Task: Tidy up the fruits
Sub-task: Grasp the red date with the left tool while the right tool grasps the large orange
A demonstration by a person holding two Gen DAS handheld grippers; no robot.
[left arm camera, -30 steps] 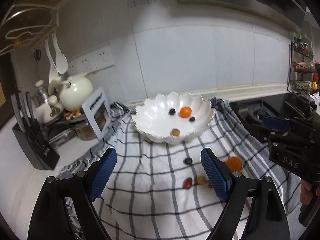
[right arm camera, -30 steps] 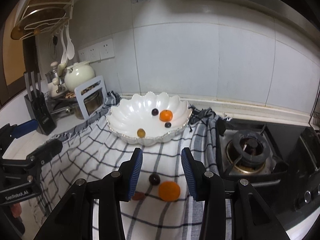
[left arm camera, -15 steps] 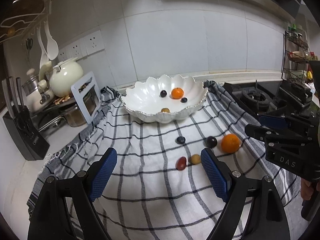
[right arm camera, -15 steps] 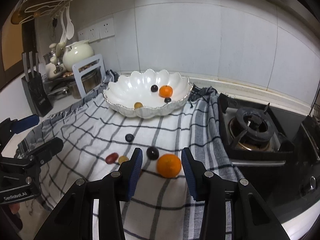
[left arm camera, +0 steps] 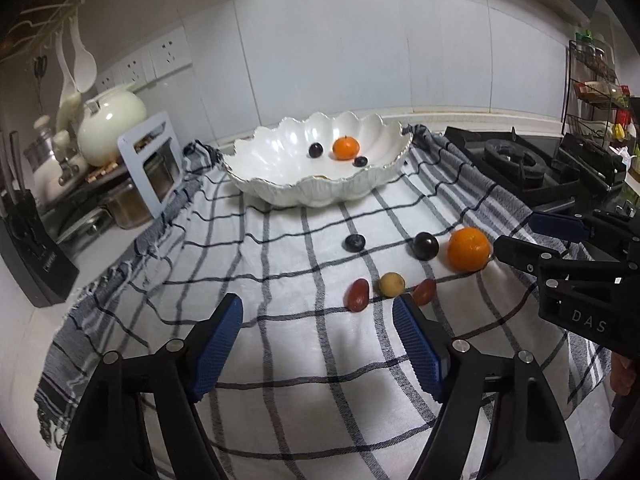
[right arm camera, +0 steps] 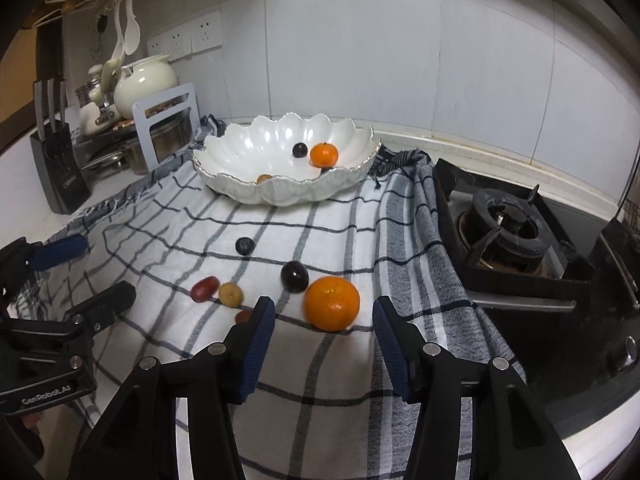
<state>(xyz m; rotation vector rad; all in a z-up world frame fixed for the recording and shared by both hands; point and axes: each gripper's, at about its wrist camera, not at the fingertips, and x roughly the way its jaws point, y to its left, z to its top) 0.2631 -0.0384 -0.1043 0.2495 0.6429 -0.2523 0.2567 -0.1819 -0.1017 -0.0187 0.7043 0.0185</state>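
Now both claws sit lower; right claw (right arm camera: 324,316) opening before the orange (right arm camera: 332,303).

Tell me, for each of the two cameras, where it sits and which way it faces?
Left wrist: on the left gripper, facing forward and down at the checked cloth; the right gripper shows at right.
Right wrist: on the right gripper, opening before the orange; the left gripper shows at left.
Shared: the white bowl, the loose fruit.

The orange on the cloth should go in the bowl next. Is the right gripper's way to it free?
Probably yes: the orange lies just ahead of the right gripper, whose empty jaws are opening, with nothing between.
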